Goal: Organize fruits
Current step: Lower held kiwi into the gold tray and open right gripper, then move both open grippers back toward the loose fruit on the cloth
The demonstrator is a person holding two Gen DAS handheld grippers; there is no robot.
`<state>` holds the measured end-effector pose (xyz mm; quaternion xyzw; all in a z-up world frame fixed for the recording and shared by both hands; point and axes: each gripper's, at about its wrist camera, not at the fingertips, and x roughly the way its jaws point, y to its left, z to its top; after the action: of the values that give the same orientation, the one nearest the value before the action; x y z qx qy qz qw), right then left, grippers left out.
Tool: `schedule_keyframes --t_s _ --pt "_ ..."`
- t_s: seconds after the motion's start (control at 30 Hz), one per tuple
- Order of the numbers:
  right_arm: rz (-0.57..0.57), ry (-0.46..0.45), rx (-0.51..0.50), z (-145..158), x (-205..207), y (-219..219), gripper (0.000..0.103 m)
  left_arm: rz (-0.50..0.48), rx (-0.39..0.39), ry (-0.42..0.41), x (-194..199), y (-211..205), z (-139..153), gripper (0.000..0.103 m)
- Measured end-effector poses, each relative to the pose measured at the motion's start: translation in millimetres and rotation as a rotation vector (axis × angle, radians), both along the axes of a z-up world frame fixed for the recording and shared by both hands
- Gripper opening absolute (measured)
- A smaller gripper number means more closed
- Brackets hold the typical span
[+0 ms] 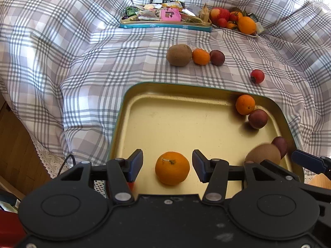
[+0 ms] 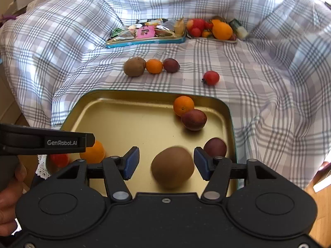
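Observation:
A gold tray (image 1: 206, 88) with a teal rim lies on the checked blanket. My left gripper (image 1: 167, 166) is open, and an orange (image 1: 172, 167) rests on the tray floor between its pads, clear of both. My right gripper (image 2: 164, 163) is open too, and a blurred kiwi (image 2: 172, 166) sits between its fingers without touching them. At the tray's right side lie another orange (image 2: 183, 105) and two dark plums (image 2: 194, 119) (image 2: 215, 146). Beyond the tray, a kiwi (image 1: 179, 54), an orange (image 1: 200, 56) and a plum (image 1: 217, 57) lie in a row, with a red fruit (image 1: 257, 76) to their right.
At the back stand a teal tin (image 1: 165, 25) full of wrapped snacks and a plate (image 1: 244, 33) piled with fruit. The blanket rises in folds on both sides. Wooden floor (image 1: 18, 144) shows at the left, past the bed's edge. A person's hand (image 2: 10, 177) holds the left gripper.

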<state>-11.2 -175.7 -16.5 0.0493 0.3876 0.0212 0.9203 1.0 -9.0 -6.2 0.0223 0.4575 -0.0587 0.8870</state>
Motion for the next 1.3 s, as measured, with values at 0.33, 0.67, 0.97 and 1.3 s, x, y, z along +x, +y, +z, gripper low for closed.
schedule_keyframes --t_s 0.33,0.67,0.97,1.3 --pt "-0.019 0.042 0.002 -5.4 3.0 -3.0 0.062 0.008 0.019 -0.012 -0.7 -0.2 0.8 0.055" --pt "-0.020 0.056 -0.001 -6.5 4.7 -3.1 0.062 0.011 0.038 -0.023 -2.4 -0.3 1.5 0.056" --pt "-0.027 0.078 0.009 -9.9 6.3 -5.5 0.062 0.008 0.048 -0.019 -3.0 -1.6 1.1 0.056" --pt "-0.041 0.100 0.025 -12.8 7.4 -8.1 0.062 0.005 0.055 -0.005 -2.2 -1.5 -1.5 0.056"
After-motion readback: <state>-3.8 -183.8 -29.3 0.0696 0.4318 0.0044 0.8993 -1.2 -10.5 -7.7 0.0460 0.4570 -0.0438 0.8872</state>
